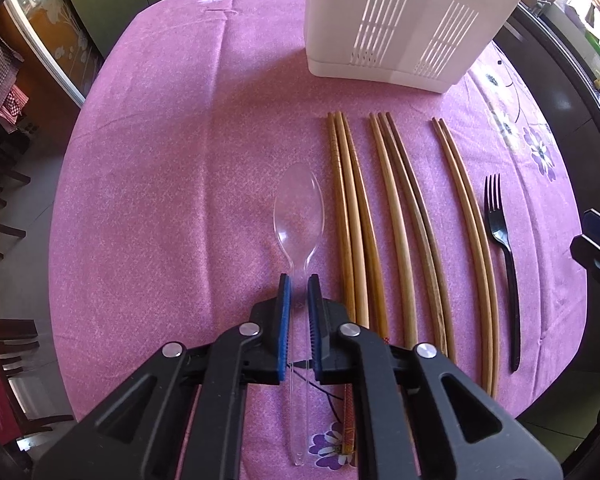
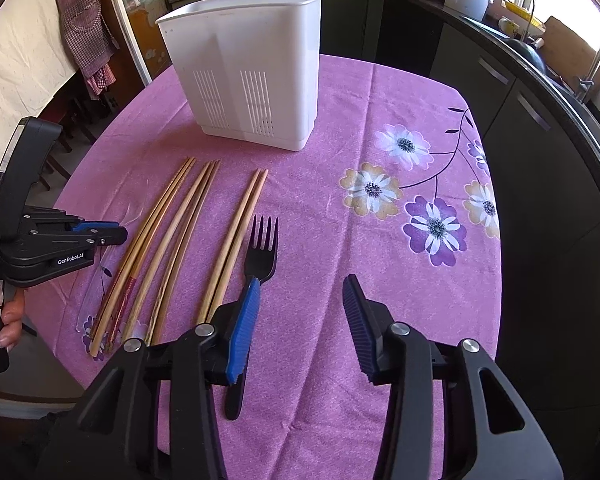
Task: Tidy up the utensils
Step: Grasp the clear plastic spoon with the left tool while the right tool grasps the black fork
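The left gripper (image 1: 298,284) has its jaws drawn together around the thin handle of the clear plastic spoon (image 1: 298,208), which lies flat on the pink tabletop (image 1: 160,200), bowl pointing toward the white utensil holder (image 1: 416,20) at the far side. To do this step well, the pads should sit squarely on the handle's edges near the neck, then lift straight up so the slippery stem does not twist or scrape the chopsticks (image 1: 356,220) lying just beside it on the right. The right gripper (image 2: 300,316) hangs over the black plastic fork (image 2: 256,264) with its jaws apart; its left pad overlaps the fork's handle, but the other pad stands well clear, so nothing is gripped yet. It looks best to shift that gripper over until the handle lies between the pads before clamping. The spoon is see-through and glossy, hard to pick out against the cloth, and likely light and a little flexible. The fork is matte black with four tines, lying at the right end of the row, next to three bundles of wooden chopsticks.
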A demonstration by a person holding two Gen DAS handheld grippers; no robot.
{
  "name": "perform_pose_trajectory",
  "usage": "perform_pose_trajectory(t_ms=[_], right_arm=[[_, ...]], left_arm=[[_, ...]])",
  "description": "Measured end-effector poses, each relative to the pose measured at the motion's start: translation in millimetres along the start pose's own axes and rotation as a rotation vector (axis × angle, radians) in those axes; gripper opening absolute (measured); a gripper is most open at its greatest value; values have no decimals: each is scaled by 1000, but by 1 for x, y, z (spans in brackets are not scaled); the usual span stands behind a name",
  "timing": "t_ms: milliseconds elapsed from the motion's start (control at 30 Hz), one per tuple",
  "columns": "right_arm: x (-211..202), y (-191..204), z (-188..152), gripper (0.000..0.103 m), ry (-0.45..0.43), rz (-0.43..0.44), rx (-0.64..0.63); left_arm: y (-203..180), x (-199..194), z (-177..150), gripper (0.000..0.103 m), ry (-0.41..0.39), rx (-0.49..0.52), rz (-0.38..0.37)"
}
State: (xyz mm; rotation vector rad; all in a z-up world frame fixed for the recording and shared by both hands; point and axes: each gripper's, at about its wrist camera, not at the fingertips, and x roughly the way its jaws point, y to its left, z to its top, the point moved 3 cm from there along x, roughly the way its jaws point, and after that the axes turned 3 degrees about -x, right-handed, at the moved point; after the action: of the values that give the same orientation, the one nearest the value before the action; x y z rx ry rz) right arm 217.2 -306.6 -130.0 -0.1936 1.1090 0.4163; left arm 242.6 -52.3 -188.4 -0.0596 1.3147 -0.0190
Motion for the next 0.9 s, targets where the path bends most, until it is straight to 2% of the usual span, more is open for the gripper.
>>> perform_pose_trajectory(t_ms=[67,167,400,633,700,767,900], right_arm=[[8,4,-1,29,30,24,-2],[20,14,-2,22,77,49,-23],[44,32,2,21,149,54,-36],[66,37,4,21,212,14,-35],[68,40,6,19,207,8,-40],[68,41,8,10,197,10,-39],[64,37,5,10,146,29,-25]], left_arm=[[3,-8,1,9,-33,1,1],[5,-27,2,9,-102,4,-6],[8,-77,1,9,-282,22,-2],[8,-102,-10,9,-348,43,-31],[7,-110,-12,9,-370,50,-44],[4,-117,-13,9,-391,59,-59],[-4,-139,-3,9,-446,69,-100]])
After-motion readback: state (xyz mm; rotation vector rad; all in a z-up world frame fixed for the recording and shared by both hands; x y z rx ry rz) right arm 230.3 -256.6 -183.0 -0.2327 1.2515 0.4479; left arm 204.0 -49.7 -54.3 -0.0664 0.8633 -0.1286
